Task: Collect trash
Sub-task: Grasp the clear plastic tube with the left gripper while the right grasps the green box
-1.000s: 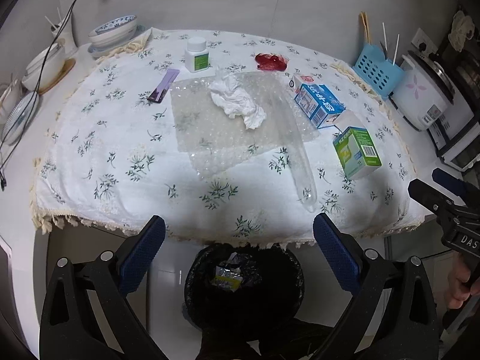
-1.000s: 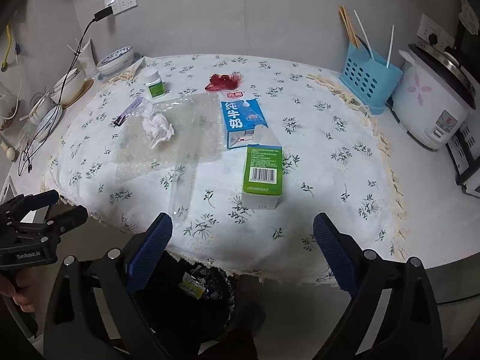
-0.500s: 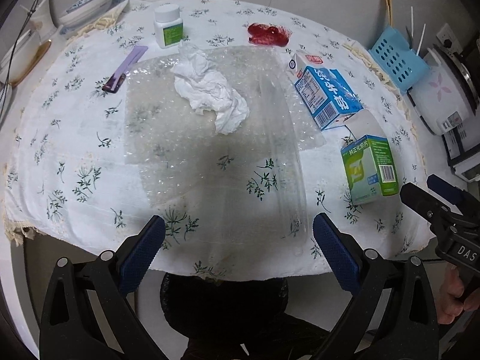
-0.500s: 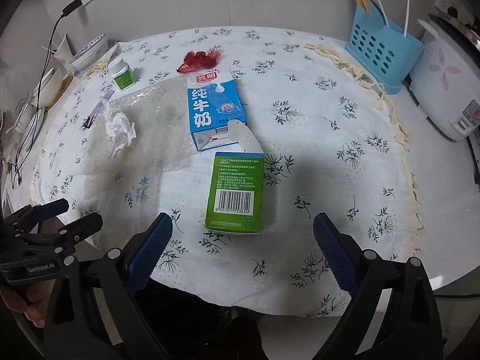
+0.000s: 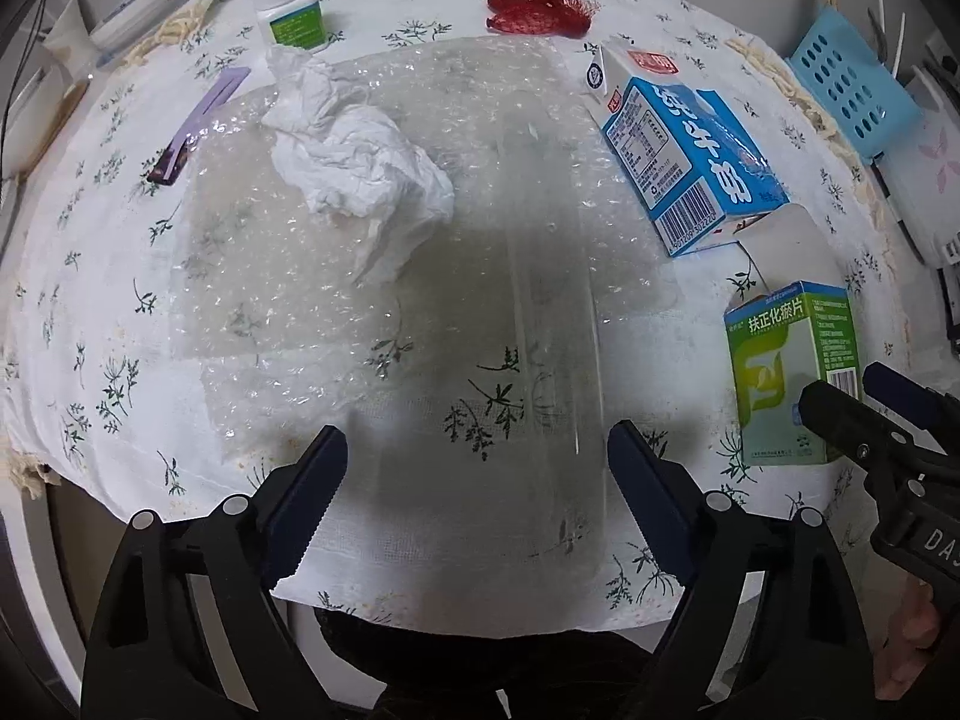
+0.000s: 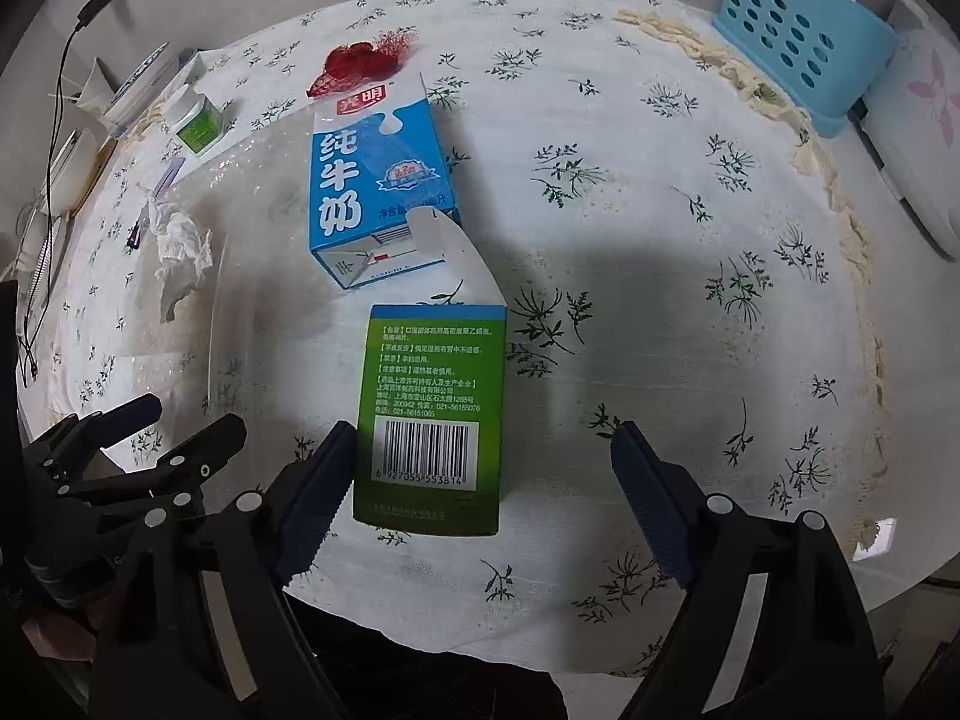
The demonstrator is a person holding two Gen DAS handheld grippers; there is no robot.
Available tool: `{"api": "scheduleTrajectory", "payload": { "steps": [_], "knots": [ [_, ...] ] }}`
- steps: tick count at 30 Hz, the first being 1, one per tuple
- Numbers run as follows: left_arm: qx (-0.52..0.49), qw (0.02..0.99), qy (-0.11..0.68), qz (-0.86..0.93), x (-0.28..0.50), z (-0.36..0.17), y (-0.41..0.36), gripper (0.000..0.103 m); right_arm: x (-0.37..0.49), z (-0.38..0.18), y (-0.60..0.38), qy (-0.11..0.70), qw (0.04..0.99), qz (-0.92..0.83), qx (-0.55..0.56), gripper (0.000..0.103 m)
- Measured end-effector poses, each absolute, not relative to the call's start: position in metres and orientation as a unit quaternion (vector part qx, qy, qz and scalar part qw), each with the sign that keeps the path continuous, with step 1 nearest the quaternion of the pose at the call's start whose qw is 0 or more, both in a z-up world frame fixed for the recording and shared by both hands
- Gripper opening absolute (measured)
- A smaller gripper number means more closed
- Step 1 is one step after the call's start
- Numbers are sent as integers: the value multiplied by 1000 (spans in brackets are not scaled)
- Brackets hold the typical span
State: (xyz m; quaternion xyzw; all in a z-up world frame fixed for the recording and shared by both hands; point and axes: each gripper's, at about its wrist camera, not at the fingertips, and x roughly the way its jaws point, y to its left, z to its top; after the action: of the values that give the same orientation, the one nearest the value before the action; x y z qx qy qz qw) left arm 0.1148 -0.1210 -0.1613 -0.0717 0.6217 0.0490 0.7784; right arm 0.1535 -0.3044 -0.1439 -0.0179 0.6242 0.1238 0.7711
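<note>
Both tongs are hovering spread wide and empty over the flowered tablecloth [image 6: 690, 240], the right tongs [image 6: 480, 498] nearing the green cardboard medicine box [image 6: 432, 414] lying flat just ahead of its left finger, so shifting left should centre it before closing, while the left tongs [image 5: 477, 480] are facing the clear bubble-wrap sheet [image 5: 420, 192].

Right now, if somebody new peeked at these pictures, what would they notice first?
Probably the green cardboard medicine box, lying flat right in front of the open right hand-held gripper. Just behind it lies the blue-and-white milk carton. To its left, a crumpled white tissue sits on a clear sheet of bubble wrap, ahead of the open left hand-held gripper.
</note>
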Motion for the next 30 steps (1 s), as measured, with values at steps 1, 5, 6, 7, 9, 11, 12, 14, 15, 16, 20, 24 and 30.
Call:
{"api": "scheduleTrajectory", "payload": {
  "steps": [1, 5, 6, 7, 9, 11, 12, 14, 15, 16, 20, 24, 30],
  "knots": [
    [-68, 777, 624, 51, 117, -162, -123, 82, 155, -146, -305, 628, 768, 124, -15, 80],
    [-67, 771, 630, 56, 123, -166, -129, 73, 160, -153, -303, 642, 756, 126, -2, 76],
    [-67, 770, 631, 59, 124, -167, -130, 69, 160, -155, -302, 645, 754, 127, -1, 74],
    [-65, 769, 633, 63, 125, -168, -131, 67, 160, -157, -300, 649, 750, 129, -3, 69],
    [-58, 767, 635, 70, 126, -169, -134, 58, 161, -160, -299, 656, 743, 130, -3, 63],
    [-59, 768, 634, 72, 127, -167, -135, 48, 162, -161, -299, 663, 736, 134, 2, 56],
    [-59, 767, 634, 75, 128, -166, -136, 38, 162, -161, -299, 665, 734, 135, 2, 50],
    [-62, 766, 635, 78, 130, -164, -139, 30, 164, -161, -299, 667, 733, 135, -2, 46],
    [-62, 766, 635, 78, 132, -164, -139, 28, 165, -161, -299, 667, 733, 136, -1, 46],
    [-63, 767, 634, 79, 132, -164, -143, 28, 166, -160, -300, 666, 734, 136, -1, 45],
    [-58, 775, 624, 82, 123, -155, -139, 26, 169, -154, -302, 661, 738, 136, -2, 45],
    [-53, 786, 613, 69, 109, -144, -133, 26, 165, -144, -308, 649, 750, 126, 2, 45],
    [-37, 800, 597, 47, 91, -128, -127, 26, 149, -128, -316, 631, 768, 104, 15, 45]
  ]
}}
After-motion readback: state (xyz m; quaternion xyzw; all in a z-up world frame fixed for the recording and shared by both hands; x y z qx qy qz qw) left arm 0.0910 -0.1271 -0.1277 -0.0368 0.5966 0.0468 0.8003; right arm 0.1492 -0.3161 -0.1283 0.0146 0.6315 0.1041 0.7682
